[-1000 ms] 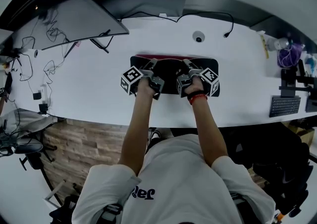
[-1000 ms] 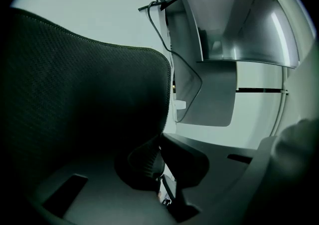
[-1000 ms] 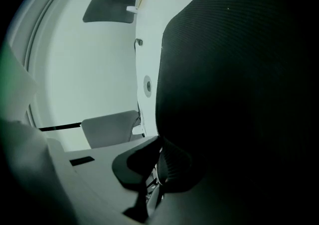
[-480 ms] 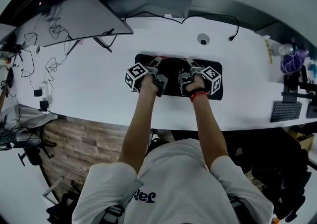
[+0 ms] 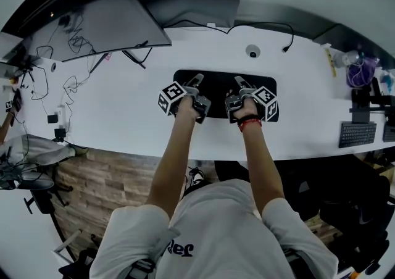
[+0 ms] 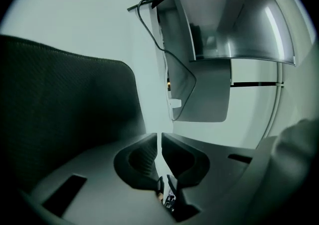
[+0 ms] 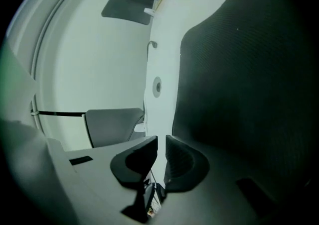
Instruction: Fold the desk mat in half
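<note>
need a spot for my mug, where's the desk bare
Bare desk lies between the desk mat and the cables, and between the mat and the keyboard. It is crowded at the right end around the purple bundle.

The desk mat (image 5: 219,85) lies flat on the desk (image 5: 123,111), near its front edge and straight before the seated person; a monitor (image 5: 99,24) sits at ten o'clock from the mat; a cable hole (image 5: 252,52) lies just behind it at one o'clock. A keyboard (image 5: 357,134) lies well apart at four o'clock, by the desk's right end.
</note>
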A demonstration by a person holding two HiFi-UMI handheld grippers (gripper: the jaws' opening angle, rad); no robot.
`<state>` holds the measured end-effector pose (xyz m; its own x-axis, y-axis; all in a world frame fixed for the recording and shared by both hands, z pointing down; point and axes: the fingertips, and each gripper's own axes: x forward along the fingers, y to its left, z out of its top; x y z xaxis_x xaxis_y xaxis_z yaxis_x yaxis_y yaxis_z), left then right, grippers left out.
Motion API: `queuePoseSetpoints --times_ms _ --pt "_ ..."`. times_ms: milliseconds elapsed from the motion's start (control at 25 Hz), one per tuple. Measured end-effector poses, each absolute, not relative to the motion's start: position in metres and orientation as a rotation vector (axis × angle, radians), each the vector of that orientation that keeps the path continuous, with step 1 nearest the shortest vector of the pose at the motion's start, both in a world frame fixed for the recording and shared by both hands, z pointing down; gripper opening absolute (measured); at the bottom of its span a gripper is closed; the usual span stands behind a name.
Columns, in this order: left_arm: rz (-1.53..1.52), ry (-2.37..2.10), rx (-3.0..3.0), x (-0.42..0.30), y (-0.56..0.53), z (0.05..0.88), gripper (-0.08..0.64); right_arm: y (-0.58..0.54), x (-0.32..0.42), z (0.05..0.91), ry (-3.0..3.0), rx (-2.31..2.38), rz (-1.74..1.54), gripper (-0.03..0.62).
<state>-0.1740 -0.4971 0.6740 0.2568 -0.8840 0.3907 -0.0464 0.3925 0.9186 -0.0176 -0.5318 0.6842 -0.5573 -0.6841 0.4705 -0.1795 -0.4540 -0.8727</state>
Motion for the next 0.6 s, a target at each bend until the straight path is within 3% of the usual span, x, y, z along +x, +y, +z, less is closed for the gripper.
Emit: queuePoseSetpoints --times_ms 600 --pt "-0.512 -1.275 1.371 -0.172 -0.399 0.599 0.021 -0.446 -0.016 0.591 1.791 -1.232 -1.815 0.015"
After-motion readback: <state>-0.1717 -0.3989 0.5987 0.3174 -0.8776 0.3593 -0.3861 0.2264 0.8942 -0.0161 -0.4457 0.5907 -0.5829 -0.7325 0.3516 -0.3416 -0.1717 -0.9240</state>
